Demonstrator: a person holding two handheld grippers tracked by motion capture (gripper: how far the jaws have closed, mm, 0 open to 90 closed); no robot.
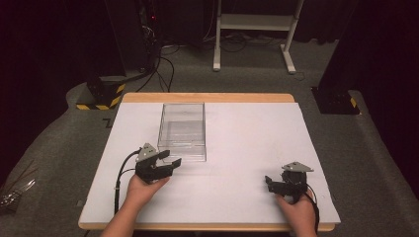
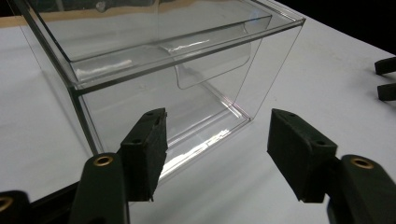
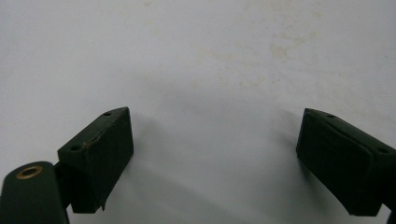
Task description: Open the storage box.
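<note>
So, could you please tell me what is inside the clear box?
The clear box looks empty; only its own tray-like insert shows through the walls. Glare hides small details.

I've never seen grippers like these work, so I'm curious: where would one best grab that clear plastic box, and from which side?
Probably by one thin upright wall, near the top rim, coming from above. The clear plastic box looks wider than the left gripper opens, so spanning it seems unlikely, while a wall would fit between the pads. The corner nearest that gripper is free. An inner tray sits at the rim and may crowd the inside pad.

Dim room bkgd, bright white tabletop (image 1: 237, 148), soft shadows, slight blur
</note>
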